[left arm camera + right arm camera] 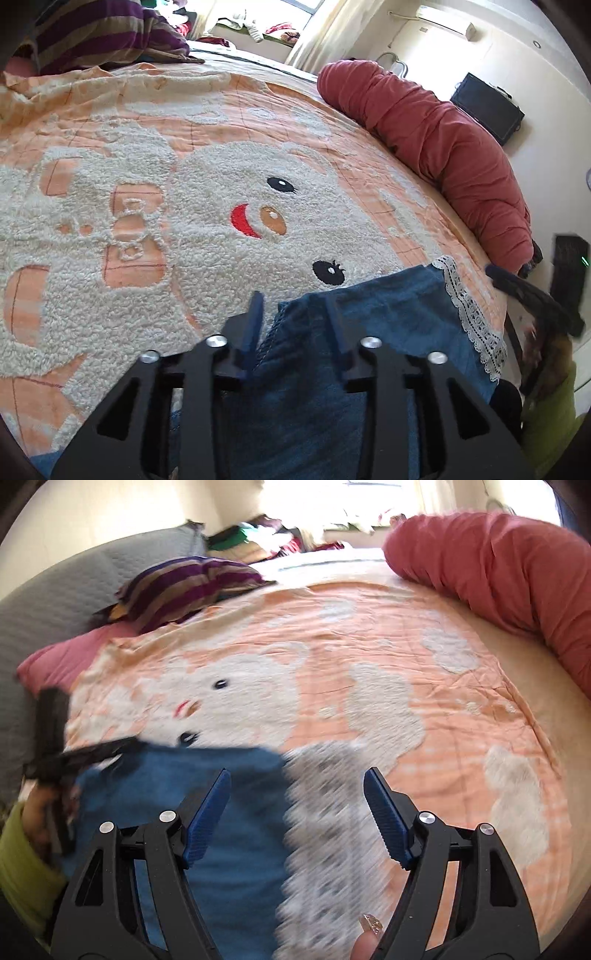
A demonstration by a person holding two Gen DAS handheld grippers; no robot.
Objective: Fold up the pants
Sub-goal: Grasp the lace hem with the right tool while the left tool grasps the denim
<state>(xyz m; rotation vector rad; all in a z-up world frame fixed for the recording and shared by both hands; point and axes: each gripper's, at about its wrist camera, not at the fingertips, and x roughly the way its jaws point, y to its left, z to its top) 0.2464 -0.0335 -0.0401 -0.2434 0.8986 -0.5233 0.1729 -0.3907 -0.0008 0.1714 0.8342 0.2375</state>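
Blue denim pants (388, 314) with a white lace hem (469, 314) lie flat on the peach bear blanket (184, 147), near the bed's edge. My left gripper (295, 317) stands open low over them. Its fingers straddle the stitched left edge of the denim without pinching it. In the right wrist view, which is blurred, my right gripper (297, 775) is wide open above the pants (221, 812). Its left pad is over the denim and its right pad beyond the lace band (325, 830), and nothing is held.
A long red bolster (443, 147) runs along the bed's far side. A striped pillow (184, 583) and a grey padded headboard (55, 609) are at the back left. A person's green sleeve (22, 867) and a fingertip (369, 923) show at the frame edges.
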